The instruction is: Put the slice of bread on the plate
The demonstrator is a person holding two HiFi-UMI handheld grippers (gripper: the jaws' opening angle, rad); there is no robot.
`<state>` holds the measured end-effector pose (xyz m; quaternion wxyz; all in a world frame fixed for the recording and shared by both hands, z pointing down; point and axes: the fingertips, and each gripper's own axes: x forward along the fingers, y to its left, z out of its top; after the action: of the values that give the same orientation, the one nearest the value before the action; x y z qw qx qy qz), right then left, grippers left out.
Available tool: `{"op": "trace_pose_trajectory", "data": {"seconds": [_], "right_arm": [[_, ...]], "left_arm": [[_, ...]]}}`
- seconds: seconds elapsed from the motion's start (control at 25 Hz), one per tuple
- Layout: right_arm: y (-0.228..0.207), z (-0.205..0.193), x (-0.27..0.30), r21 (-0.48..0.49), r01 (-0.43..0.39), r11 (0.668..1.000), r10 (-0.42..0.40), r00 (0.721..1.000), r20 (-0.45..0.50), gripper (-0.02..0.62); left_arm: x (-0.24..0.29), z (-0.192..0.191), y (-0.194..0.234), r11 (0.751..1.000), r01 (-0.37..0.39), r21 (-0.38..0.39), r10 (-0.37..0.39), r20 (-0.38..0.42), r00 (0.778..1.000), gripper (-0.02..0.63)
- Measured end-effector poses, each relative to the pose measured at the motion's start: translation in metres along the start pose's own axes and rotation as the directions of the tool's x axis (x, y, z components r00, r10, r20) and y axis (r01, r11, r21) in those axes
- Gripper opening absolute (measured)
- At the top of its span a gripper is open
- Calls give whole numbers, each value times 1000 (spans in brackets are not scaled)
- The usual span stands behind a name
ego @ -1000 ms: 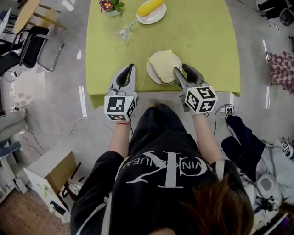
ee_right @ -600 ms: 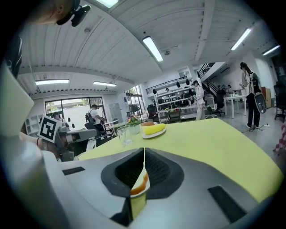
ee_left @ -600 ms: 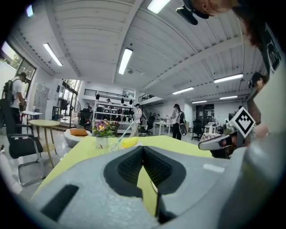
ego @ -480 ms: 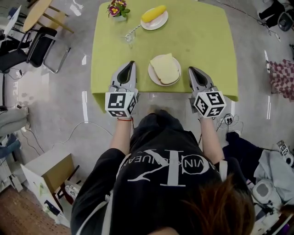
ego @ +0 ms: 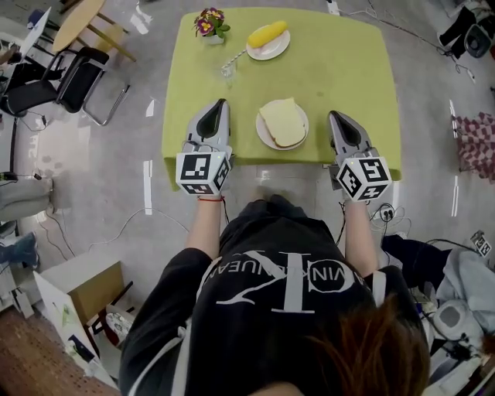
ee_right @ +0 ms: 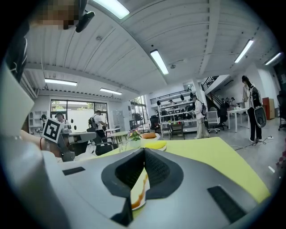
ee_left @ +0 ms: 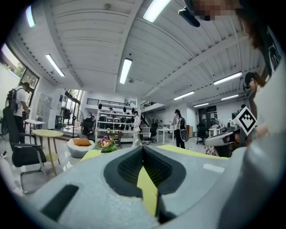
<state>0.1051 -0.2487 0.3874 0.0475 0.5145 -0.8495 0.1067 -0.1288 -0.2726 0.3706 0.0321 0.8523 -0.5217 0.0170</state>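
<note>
The pale slice of bread (ego: 283, 122) lies flat on a white plate (ego: 265, 135) near the front edge of the green table (ego: 348, 69). My left gripper (ego: 220, 104) hovers to the plate's left, its jaws shut with nothing between them, as the left gripper view (ee_left: 143, 148) confirms. My right gripper (ego: 333, 115) hovers to the plate's right, clear of the bread, also shut and empty (ee_right: 144, 150). Below its closed jaws the right gripper view shows a strip of the plate's rim (ee_right: 139, 193). Both grippers point away from me over the table.
At the table's far side stand a second plate with a yellow corn cob (ego: 267, 35), a small flower pot (ego: 209, 22) and a glass (ego: 227, 69). Chairs (ego: 73, 81) and a round table stand at the left. Several people stand in the room behind.
The right gripper, open at the bread's edge a second ago, has drawn off to the right and shut empty. Both grippers have risen; the bread stays on the plate.
</note>
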Motion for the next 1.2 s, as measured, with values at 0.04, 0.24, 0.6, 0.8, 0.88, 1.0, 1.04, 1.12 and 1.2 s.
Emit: {"op": "trace_pose_trajectory", "data": {"seconds": [0.04,0.24,0.6,0.8,0.88,1.0,1.04,1.12,1.2], "right_arm": [[-1,4,-1,-3,0,1000,0,1000,10,0],[-4,25,-4,-26,-2,1000,4,998,57,0],[-11,46,-2,-47,-6,999,12,993,121,0],[-8,59,-3,-44,-8,999,14,989,149,0],[-8,63,-2,-47,-12,999,20,988,156,0],[-7,69,2,-50,-20,999,28,986,167,0],[-7,71,2,-52,-22,998,30,985,171,0],[-7,75,4,-55,-23,998,33,983,179,0],[-7,78,6,-53,-24,998,34,982,185,0]], "left_arm": [[0,4,1,1000,-3,1,3,8,1000,2],[-2,18,4,1000,-16,9,16,35,999,0],[-1,33,18,999,-46,18,45,67,997,2],[-8,45,23,998,-59,24,56,86,995,2],[-9,48,25,998,-63,30,60,93,994,2],[-8,54,29,997,-72,34,68,103,992,2],[-9,56,30,997,-74,35,70,106,992,2],[-9,58,33,996,-80,36,75,108,991,2],[-10,58,36,996,-86,36,81,107,991,2]]}}
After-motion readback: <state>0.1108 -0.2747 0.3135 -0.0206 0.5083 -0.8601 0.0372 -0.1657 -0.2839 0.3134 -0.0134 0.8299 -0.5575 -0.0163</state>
